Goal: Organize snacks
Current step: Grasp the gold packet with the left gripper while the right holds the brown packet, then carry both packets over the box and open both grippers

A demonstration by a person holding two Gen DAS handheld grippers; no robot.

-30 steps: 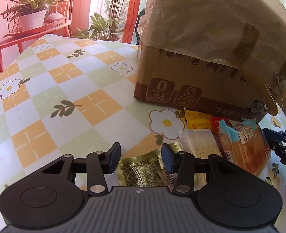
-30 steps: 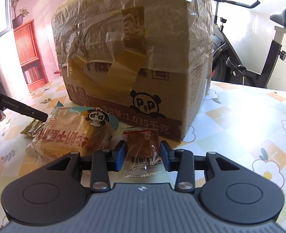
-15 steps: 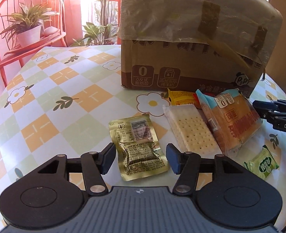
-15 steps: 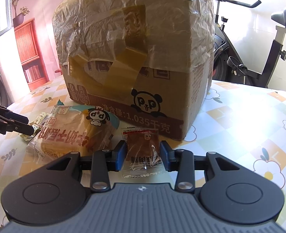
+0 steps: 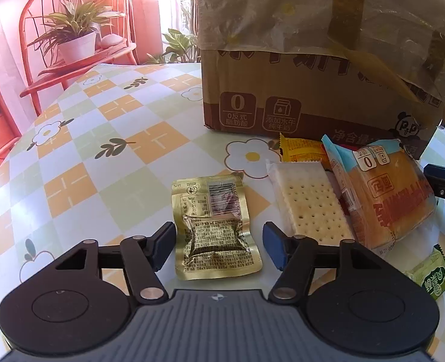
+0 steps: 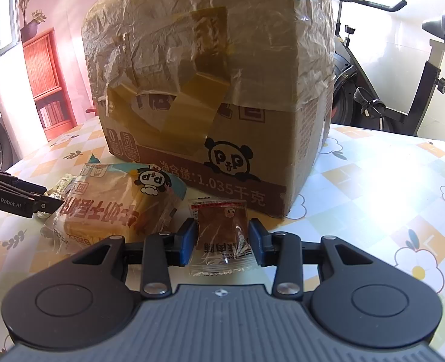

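Left gripper (image 5: 218,247) drew back, fingers apart astride gold packet (image 5: 215,226); right gripper (image 6: 222,242) clamps brown packet (image 6: 221,235).

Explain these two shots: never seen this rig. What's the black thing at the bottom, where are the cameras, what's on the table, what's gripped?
No robot arm: a person holds a handheld two-finger gripper in each hand, each with a fisheye camera looking along its fingers. The black shape at the bottom is the gripper itself.

Left wrist view: the left gripper is open, its jaws having just closed a little, either side of a flat gold foil packet lying on the checked floral tablecloth, without pressing it. To the right lie a white cracker pack, a wrapped bread loaf, a yellow sachet and a small green sweet.

Right wrist view: the right gripper is shut on a clear packet with a brown square snack. Behind stands a taped cardboard box.
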